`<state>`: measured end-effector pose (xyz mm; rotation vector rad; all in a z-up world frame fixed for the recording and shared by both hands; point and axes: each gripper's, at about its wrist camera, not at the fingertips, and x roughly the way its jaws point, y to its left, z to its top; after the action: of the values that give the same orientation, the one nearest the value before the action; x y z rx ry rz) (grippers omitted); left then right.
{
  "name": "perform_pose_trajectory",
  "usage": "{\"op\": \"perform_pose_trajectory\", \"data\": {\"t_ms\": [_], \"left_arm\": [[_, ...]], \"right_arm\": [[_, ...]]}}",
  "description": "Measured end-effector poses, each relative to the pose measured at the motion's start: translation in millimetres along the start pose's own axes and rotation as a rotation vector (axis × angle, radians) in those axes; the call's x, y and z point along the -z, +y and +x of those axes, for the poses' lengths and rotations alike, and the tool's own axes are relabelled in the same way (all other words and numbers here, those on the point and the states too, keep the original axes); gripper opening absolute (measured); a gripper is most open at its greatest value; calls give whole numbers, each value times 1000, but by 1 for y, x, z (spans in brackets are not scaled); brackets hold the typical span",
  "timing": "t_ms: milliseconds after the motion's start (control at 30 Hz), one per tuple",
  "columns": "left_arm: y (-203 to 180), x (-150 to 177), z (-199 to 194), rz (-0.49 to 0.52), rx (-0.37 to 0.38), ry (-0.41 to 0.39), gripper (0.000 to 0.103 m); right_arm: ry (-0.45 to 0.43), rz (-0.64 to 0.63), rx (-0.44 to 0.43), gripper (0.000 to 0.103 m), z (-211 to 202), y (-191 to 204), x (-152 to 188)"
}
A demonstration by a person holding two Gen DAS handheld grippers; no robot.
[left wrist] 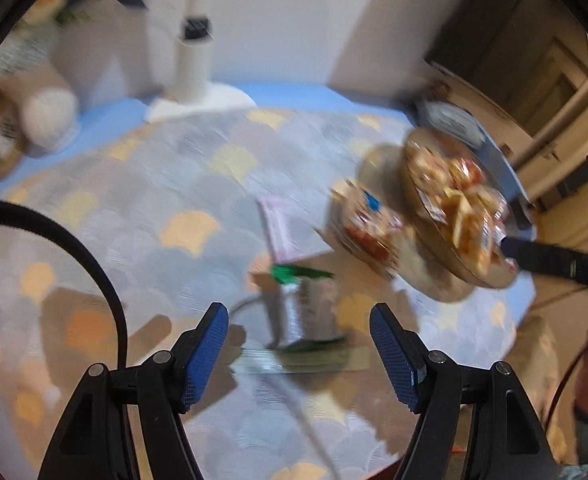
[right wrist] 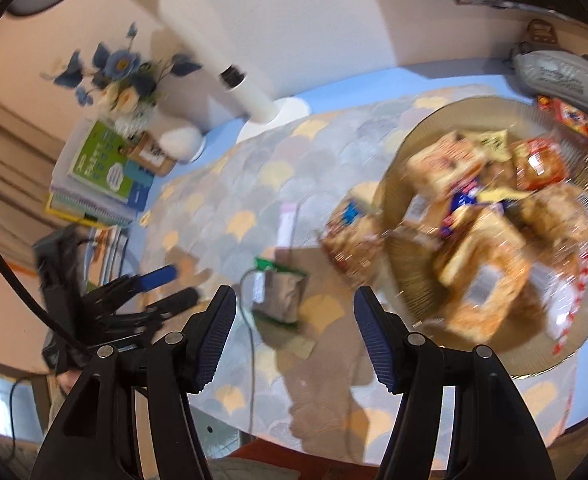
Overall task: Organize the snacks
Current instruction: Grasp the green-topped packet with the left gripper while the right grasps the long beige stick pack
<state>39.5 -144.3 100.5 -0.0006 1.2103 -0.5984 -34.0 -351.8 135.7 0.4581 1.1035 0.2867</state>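
A silver and green snack packet (left wrist: 306, 308) (right wrist: 279, 292) lies on the patterned tablecloth just ahead of both grippers. A pink wrapped bar (left wrist: 279, 232) (right wrist: 285, 224) lies beyond it. A brown snack pack (left wrist: 368, 228) (right wrist: 352, 236) leans against a glass plate (left wrist: 422, 200) (right wrist: 418, 136) piled with several snack packs. My left gripper (left wrist: 298, 314) is open and empty above the cloth; it also shows at the left in the right wrist view (right wrist: 175, 284). My right gripper (right wrist: 295, 298) is open and empty. Both views are motion-blurred.
A white lamp post and base (left wrist: 191, 64) (right wrist: 253, 100) stand at the back. A vase of blue flowers (right wrist: 125, 80) and stacked books (right wrist: 101, 176) sit at the far left. A grey pouch (right wrist: 558, 76) lies behind the plate. A thin cable (right wrist: 249, 344) crosses the cloth.
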Motion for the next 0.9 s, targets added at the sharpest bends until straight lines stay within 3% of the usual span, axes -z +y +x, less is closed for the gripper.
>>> {"op": "perform_pose_trajectory", "data": {"t_ms": [67,267,467,700,833,900], "left_arm": [[0,-2,18,-6,57,42,71],[-8,-7,65,36,94,164,71],[-18,-8,96,70,72,239,69],[-16,-6,110,70,37,249,47],[-1,-9,99,15,105,219,27],[8,-11,90,-19,131,208,23]], "right_arm": [[4,-33,13,61,12,4,15],[59,-123,-31,56,63,6,55],[85,-188,-12,50,89,2,65],[83,-225,-5,50,93,0,62],[102,-257,-15,50,105,2,60],[113,-273,-21,50,113,5,59]]}}
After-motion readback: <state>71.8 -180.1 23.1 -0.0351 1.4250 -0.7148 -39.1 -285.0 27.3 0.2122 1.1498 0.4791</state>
